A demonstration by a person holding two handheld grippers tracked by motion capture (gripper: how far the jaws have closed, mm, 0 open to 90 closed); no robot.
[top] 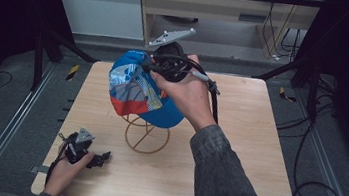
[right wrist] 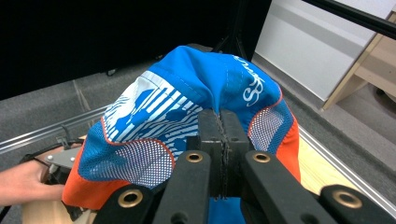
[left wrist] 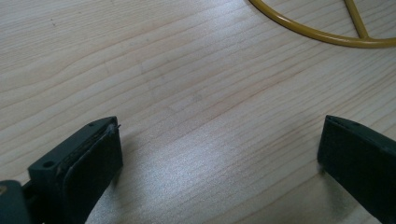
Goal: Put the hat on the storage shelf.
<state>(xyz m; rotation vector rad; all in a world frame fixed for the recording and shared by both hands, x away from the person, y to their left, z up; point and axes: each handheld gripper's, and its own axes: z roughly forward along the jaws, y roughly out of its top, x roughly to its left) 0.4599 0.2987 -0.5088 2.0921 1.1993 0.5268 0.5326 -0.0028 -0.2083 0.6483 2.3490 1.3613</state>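
Note:
A blue cap (top: 135,90) with white print, mesh panels and an orange-red band sits over a yellow wire stand (top: 146,136) in the middle of the table. My right gripper (top: 159,62) is at the cap's top and is shut on its fabric; in the right gripper view the cap (right wrist: 187,107) is pinched between the closed jaws of the right gripper (right wrist: 223,122). My left gripper (top: 99,160) rests low at the table's front left, open, with bare wood between its fingers (left wrist: 95,161). The stand's base ring (left wrist: 322,35) lies ahead of it.
The light wooden table (top: 236,151) has bare surface to the right and in front of the stand. Metal rails run along both sides on the grey floor. Black cables (top: 306,159) lie on the floor at right. A shelf unit stands behind the table.

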